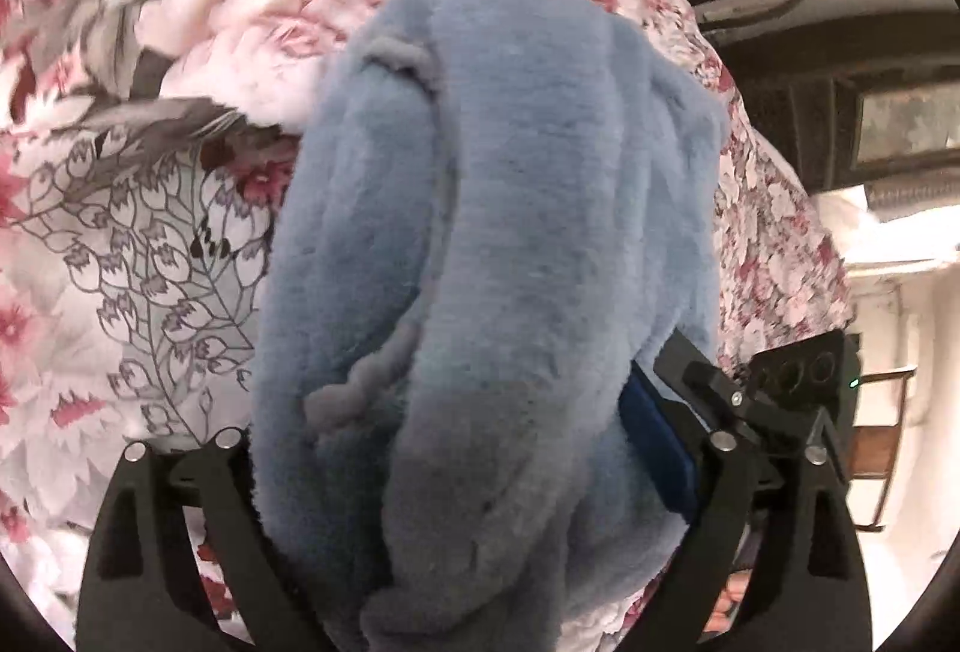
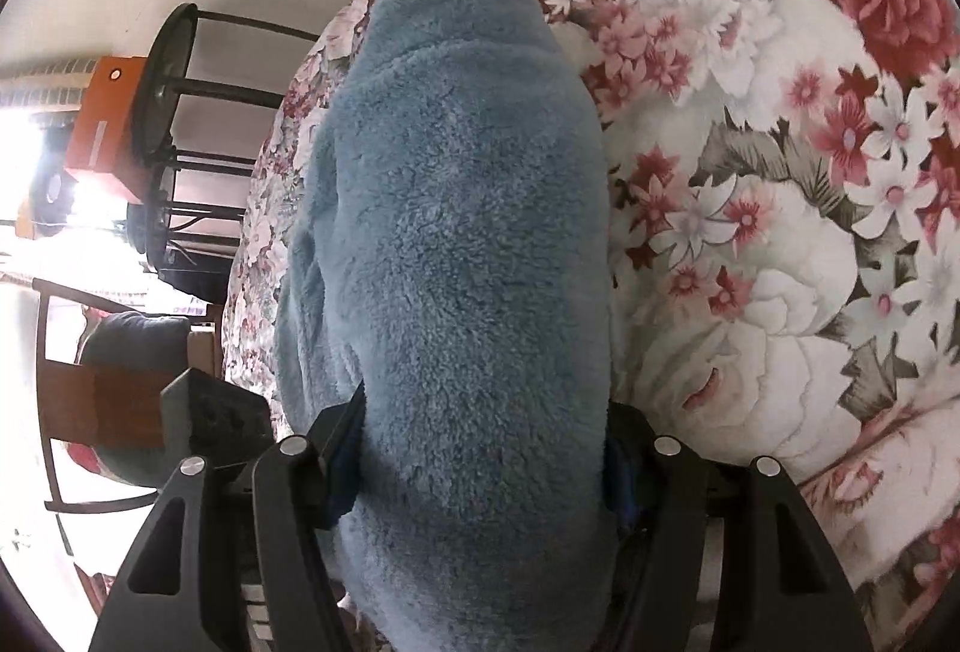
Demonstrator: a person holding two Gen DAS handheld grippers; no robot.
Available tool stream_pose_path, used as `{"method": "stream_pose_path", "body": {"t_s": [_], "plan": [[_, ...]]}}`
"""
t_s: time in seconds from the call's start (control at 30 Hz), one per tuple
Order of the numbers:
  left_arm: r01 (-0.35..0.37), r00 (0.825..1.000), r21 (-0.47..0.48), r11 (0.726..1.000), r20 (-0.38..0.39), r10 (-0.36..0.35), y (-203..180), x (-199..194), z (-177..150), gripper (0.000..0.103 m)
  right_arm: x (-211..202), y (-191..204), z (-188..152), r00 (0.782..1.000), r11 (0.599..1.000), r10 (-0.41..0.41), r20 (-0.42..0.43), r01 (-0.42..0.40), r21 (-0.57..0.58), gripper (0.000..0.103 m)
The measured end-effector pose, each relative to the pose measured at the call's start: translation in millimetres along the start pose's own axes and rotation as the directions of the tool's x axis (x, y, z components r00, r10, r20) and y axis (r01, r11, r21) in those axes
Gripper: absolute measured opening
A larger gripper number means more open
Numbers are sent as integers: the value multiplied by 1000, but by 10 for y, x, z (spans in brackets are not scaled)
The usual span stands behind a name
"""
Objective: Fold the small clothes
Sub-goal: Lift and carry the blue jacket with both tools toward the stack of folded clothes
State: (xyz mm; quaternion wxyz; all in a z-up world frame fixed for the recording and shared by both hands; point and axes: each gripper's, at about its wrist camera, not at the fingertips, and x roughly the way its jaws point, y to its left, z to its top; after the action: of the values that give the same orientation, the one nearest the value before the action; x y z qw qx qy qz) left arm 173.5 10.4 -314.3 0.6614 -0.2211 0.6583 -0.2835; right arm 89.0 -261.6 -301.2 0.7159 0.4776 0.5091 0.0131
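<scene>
A fluffy light-blue fleece garment [image 1: 498, 172] fills the middle of the left wrist view, bunched thickly between the jaws of my left gripper [image 1: 456, 412]. Its blue right pad [image 1: 654, 442] lies against the fleece, while the left pad is hidden behind the fabric. In the right wrist view the same fleece garment [image 2: 462, 172] bulges up between the jaws of my right gripper [image 2: 483, 448], with both blue pads pressed into its sides. The garment hangs over a floral bedspread [image 1: 150, 232] of pink, red and grey flowers [image 2: 780, 232].
The bed's edge falls away on the right of the left wrist view, where dark furniture [image 1: 840, 81] stands. Beyond the bed in the right wrist view are a black round stand [image 2: 180, 111], an orange box [image 2: 102, 123] and a wooden chair [image 2: 90, 394].
</scene>
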Motion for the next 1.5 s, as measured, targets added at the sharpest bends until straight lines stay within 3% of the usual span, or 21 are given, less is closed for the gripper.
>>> {"method": "stream_pose_path", "body": {"t_s": [0.27, 0.5, 0.83, 1.23, 1.5], "plan": [[-24, 998, 4, 1000, 57, 24, -208, -54, -65, 83, -178, 85, -105, 999, 998, -15, 46, 17, -54, 63], [-74, 993, 41, 996, 98, 69, -728, -118, -242, 81, -630, 33, -181, 993, 1000, -10, 117, 13, -26, 63], [11, 996, 180, 984, 88, -27, -1668, 52, -451, 81, -1672, -95, -110, 957, 998, -45, 285, 53, -23, 63], [87, 992, 389, 917, 49, -115, -2937, 228, -933, 81, -2987, -341, -221, 859, 998, -50, 509, 60, -4, 63], [128, 989, 527, 840, -6, -147, -3857, 468, -1390, 81, -3870, -677, -446, 768, 998, -60, 637, 49, 36, 63]]}}
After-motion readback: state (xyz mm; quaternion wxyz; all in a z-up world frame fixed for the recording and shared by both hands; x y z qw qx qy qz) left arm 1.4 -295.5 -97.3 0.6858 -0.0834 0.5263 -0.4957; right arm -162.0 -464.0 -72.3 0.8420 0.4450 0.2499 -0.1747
